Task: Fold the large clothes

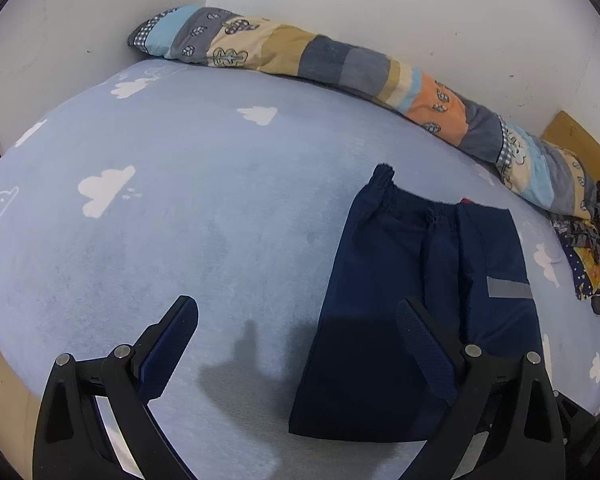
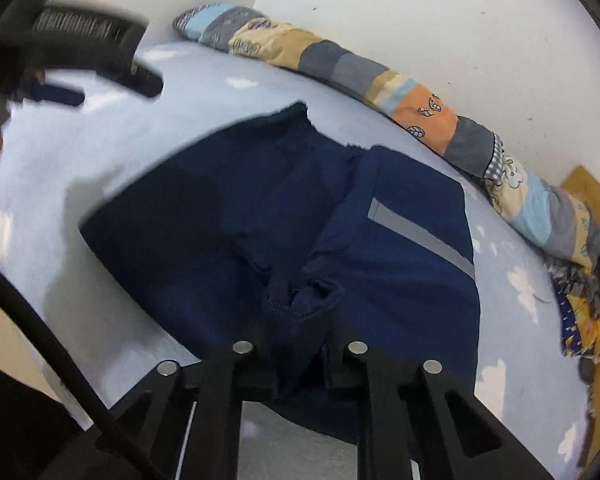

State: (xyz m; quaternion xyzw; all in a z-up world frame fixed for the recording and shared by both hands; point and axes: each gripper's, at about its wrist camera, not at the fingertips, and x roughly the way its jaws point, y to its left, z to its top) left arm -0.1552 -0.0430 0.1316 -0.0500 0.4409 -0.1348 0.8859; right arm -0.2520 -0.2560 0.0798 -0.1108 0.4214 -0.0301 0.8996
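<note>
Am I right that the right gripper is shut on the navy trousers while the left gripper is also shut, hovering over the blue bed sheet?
Not quite: the left gripper is open, its fingers spread wide over the blue bed sheet, as the left wrist view shows. The rest holds: the right gripper is shut on a bunched part of the navy trousers.
</note>
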